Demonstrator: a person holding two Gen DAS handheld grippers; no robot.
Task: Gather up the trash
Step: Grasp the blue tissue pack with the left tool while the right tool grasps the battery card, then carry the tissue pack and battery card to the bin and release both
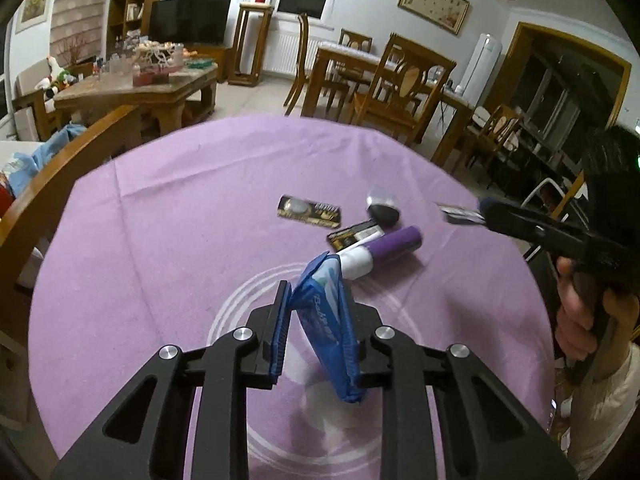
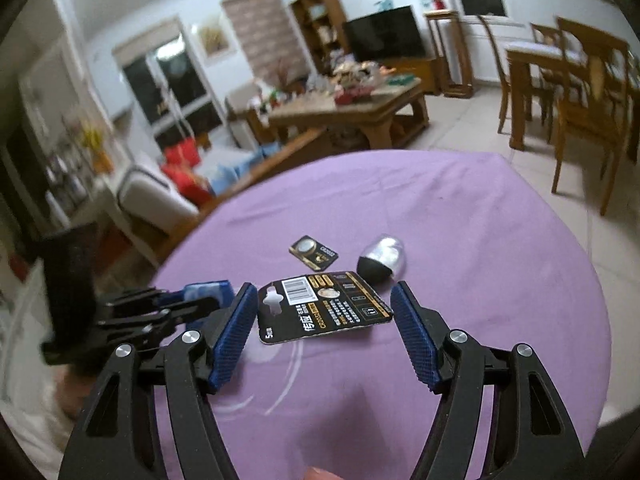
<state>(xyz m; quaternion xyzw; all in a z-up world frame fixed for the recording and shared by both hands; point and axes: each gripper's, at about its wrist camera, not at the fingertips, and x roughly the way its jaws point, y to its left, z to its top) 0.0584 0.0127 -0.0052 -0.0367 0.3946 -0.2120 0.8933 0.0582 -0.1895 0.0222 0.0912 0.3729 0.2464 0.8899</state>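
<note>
1. The black battery card (image 2: 326, 308) lying on the table carries a barcode, "CR2032", "5" beside small characters, and large Chinese characters, probably "传应".
2. The small battery pack (image 2: 314, 258) farther back reads "CR2032".
3. The blue wrapper (image 1: 326, 320) bears white script lettering, too blurred to read.

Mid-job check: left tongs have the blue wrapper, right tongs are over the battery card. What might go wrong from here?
1. The blue wrapper sits crooked in the left tongs, pressed mostly against one pad, so it may slip out.
2. The battery card lies flat on the purple cloth; the open right tongs might snag the cloth instead of catching the card.
</note>
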